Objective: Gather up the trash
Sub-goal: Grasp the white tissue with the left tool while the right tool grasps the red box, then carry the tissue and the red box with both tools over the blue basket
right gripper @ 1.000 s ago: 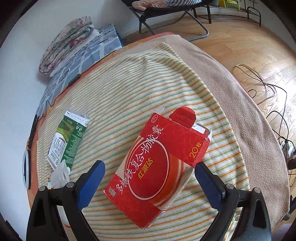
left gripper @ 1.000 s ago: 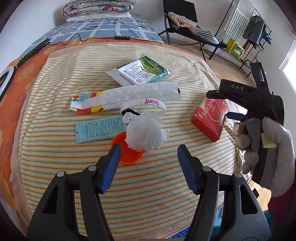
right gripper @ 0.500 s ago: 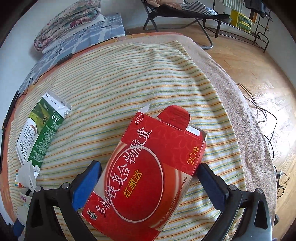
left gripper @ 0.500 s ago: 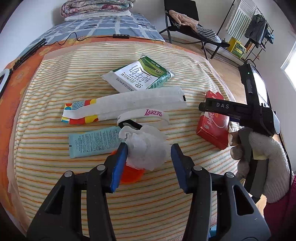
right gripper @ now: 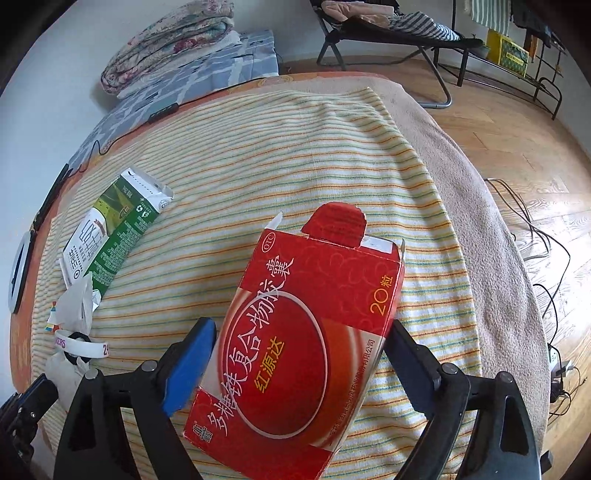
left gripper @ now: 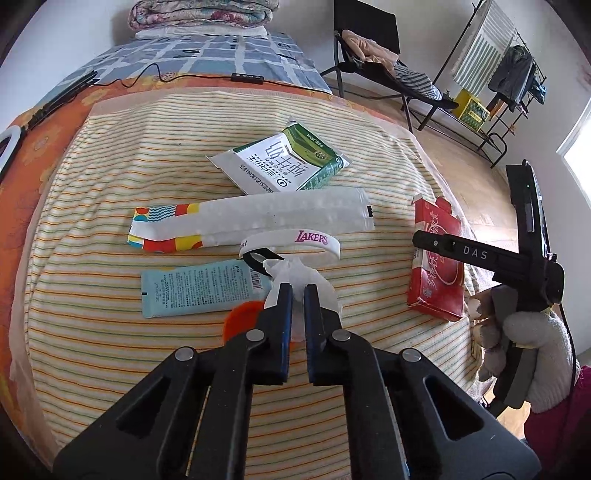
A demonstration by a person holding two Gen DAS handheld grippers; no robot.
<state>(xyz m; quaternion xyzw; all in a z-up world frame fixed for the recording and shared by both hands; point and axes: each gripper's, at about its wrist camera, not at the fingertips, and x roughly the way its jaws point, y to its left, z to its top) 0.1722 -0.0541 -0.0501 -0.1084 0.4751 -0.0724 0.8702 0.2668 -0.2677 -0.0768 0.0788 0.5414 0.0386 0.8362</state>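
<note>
In the left wrist view my left gripper [left gripper: 297, 291] is shut on a crumpled white tissue [left gripper: 325, 291] that lies over an orange lid [left gripper: 240, 317]. Beside it are a teal tube [left gripper: 199, 291], a white Lakers wristband [left gripper: 295, 240], a long white wrapper [left gripper: 266, 214] and a green-and-white carton [left gripper: 280, 162]. A red medicine box [right gripper: 314, 332] lies flat at the towel's right side. My right gripper [right gripper: 299, 350] straddles it, jaws closing, with a sliver of gap at the blue left pad [right gripper: 192, 362]. A gloved hand [left gripper: 535, 332] holds that gripper.
Everything lies on a striped towel [left gripper: 110, 350] over an orange cover. Folded quilts [left gripper: 199, 14] sit at the back. A folding chair [right gripper: 388, 26] and a rack [left gripper: 498, 92] stand on the wood floor, and cables [right gripper: 535, 229] trail to the right of the towel.
My left jaws closed from wide apart onto the tissue. The right gripper rolled and came down around the red box, and its jaws narrowed a little.
</note>
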